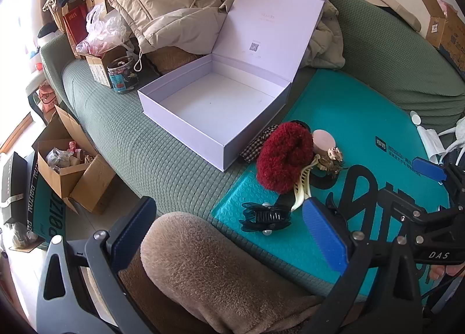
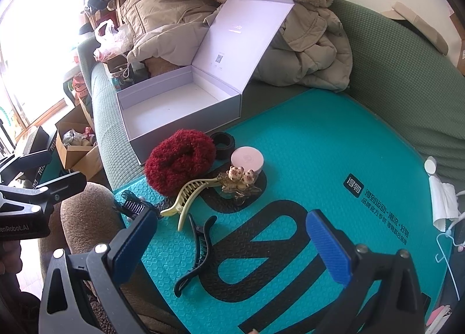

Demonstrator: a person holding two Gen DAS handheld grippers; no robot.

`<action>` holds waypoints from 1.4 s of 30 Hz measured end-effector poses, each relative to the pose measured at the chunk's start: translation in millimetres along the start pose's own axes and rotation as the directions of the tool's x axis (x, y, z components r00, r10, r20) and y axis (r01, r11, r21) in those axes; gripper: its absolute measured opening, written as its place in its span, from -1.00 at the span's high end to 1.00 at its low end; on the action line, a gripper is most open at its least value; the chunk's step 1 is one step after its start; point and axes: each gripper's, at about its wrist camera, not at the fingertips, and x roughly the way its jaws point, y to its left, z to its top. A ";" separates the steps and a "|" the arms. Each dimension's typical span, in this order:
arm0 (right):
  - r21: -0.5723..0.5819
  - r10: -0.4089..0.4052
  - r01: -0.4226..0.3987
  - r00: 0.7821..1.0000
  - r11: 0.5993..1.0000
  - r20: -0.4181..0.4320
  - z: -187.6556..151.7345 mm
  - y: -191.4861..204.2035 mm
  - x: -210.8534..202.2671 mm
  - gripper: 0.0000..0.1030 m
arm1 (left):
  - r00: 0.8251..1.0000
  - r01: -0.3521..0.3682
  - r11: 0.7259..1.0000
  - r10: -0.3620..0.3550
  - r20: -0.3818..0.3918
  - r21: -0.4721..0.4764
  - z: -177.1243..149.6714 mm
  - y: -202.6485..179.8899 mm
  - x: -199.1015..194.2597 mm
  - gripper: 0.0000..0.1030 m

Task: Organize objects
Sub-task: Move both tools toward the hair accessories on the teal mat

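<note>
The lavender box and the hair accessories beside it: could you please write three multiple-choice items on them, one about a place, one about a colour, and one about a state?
1. Where does the pink round tin sit?
A. inside the box
B. on the teal mat
C. on the floor

2. What colour is the fluffy scrunchie?
A. dark red
B. yellow
C. white

3. In what state is the lavender box?
A. shut
B. lid up, full
C. lid up, empty

Answers: 1 B, the tin stands on the teal mat beside the scrunchie. 2 A, its fuzzy pile is plainly dark red. 3 C, the lid leans back and only the bare floor of the box shows.
</note>
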 end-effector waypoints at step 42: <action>-0.040 0.032 -0.033 0.999 0.999 -0.034 -6.7 10.0 8.5 -0.99 | 0.998 0.028 0.999 -0.029 -0.048 -0.015 -9.5 4.0 16.5 -0.96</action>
